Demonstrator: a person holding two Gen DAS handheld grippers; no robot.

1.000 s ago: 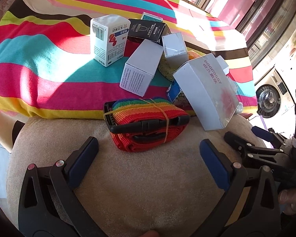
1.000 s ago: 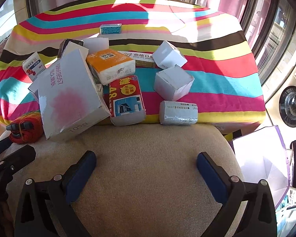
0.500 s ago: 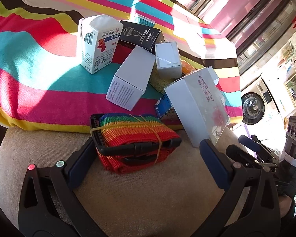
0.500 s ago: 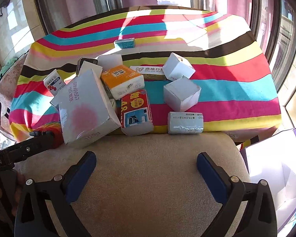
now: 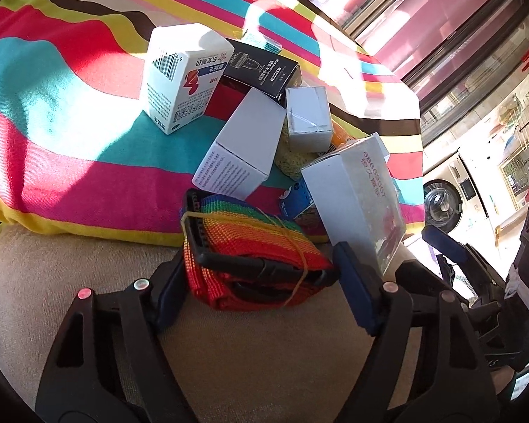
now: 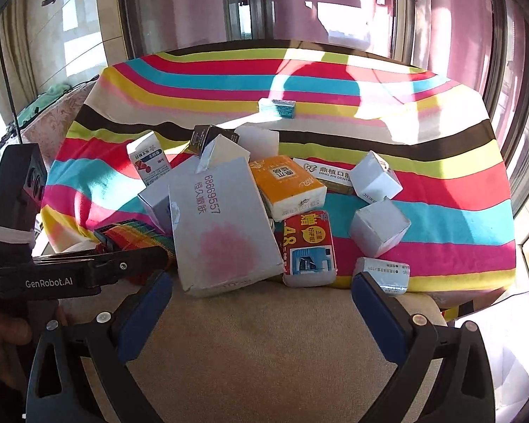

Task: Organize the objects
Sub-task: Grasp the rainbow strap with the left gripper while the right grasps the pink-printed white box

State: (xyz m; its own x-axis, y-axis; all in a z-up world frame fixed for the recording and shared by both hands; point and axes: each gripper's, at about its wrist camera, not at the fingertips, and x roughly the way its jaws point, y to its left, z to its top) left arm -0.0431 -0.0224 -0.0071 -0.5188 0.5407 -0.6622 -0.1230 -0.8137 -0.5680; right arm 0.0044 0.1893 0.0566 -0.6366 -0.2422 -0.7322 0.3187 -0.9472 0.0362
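The rainbow strap [image 5: 250, 246] — a folded bundle of striped webbing with a black buckle and a yellow rubber band round it — lies on the beige cushion [image 5: 264, 359], right at the edge of the striped cloth [image 5: 53, 112]. The left gripper [image 5: 257, 282] has it between its blue pads: the jaws have just been closing, and the left pad [image 5: 169, 292] sits against the strap's near corner while the right pad [image 5: 356, 289] stands by its buckle end. Whether both pads are truly pressing I can't quite say from here.

Leaning over the strap's far side is the large grey box [image 5: 359, 208] with a pink blotch and printed digits, tipped on its edge. Behind the strap a white carton [image 5: 243, 151] lies tilted, and further back a milk-style carton [image 5: 180, 77] stands upright beside a black box [image 5: 264, 67] and a small grey box [image 5: 308, 120].

The right gripper [image 6: 261, 306] hovers over bare cushion with its jaws wide apart and nothing between them. Beyond it sit an orange tissue pack [image 6: 287, 187], a red packet [image 6: 308, 246], two white cubes [image 6: 379, 225] and a small silver packet [image 6: 384, 273] — that last one just beside the right pad. A hand [image 6: 0, 338] shows at the lower left of that view, holding the other tool.
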